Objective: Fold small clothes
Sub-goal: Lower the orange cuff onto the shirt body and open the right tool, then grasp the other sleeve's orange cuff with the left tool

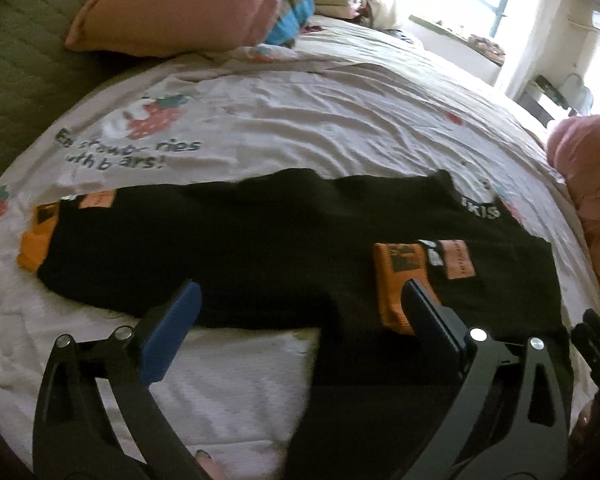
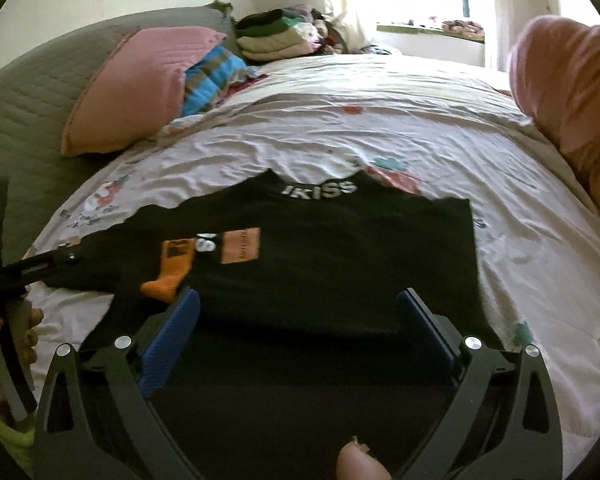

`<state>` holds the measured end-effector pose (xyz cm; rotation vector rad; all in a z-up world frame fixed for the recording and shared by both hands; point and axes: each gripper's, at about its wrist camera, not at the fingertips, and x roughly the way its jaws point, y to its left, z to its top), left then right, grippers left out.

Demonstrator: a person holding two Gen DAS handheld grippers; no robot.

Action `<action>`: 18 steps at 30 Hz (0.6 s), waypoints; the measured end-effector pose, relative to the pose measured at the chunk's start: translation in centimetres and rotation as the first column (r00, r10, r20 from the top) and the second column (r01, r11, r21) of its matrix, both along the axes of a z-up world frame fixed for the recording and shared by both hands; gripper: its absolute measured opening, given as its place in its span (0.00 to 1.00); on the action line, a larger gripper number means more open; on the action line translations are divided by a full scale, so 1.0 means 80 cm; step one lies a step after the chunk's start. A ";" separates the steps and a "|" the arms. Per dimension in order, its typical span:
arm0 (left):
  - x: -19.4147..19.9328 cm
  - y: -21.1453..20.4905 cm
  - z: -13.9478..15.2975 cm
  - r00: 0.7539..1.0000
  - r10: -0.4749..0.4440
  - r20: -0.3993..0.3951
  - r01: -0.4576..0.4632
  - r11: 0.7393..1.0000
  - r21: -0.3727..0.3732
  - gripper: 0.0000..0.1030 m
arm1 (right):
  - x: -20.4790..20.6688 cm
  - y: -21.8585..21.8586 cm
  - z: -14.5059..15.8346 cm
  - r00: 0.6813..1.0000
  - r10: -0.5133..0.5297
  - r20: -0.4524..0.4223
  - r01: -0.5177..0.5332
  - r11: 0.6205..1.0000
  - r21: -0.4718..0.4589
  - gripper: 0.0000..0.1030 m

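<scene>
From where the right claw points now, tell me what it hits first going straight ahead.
The right claw, open, points across the black garment spread on the bed sheet. Going straight on, it would likely meet that black fabric first, near its lower edge; depth is hard to judge through the fisheye.

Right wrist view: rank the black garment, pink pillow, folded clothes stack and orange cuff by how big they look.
1. black garment, largest
2. pink pillow
3. folded clothes stack
4. orange cuff, smallest

The stack lies farthest from the camera, so its true size against the pillow is unsure.
</scene>
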<state>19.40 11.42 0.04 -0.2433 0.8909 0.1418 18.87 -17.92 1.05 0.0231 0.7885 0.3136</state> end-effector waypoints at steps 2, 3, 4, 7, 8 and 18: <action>-0.003 0.008 0.001 1.000 0.013 0.000 -0.013 1.000 -0.005 0.91 | -0.002 0.010 0.002 1.000 0.014 0.004 -0.014 1.000 0.000 0.96; -0.005 0.013 0.002 1.000 0.022 0.001 -0.022 1.000 -0.009 0.91 | -0.002 0.017 0.004 1.000 0.024 0.007 -0.024 1.000 0.000 0.96; -0.006 0.017 0.003 1.000 0.029 0.003 -0.029 1.000 -0.009 0.91 | -0.001 0.021 0.004 1.000 0.030 0.008 -0.030 1.000 0.000 0.96; -0.010 0.025 0.007 0.999 0.052 0.011 -0.052 0.999 0.006 0.91 | -0.002 0.037 0.007 0.999 0.053 0.012 -0.053 0.999 -0.003 0.96; -0.011 0.029 0.008 0.998 0.060 0.014 -0.060 0.998 0.011 0.91 | -0.003 0.041 0.008 0.998 0.058 0.012 -0.058 0.998 -0.004 0.96; -0.024 0.074 0.020 0.985 0.166 0.038 -0.168 0.985 0.046 0.91 | -0.004 0.089 0.020 0.991 0.129 0.033 -0.129 0.992 -0.006 0.96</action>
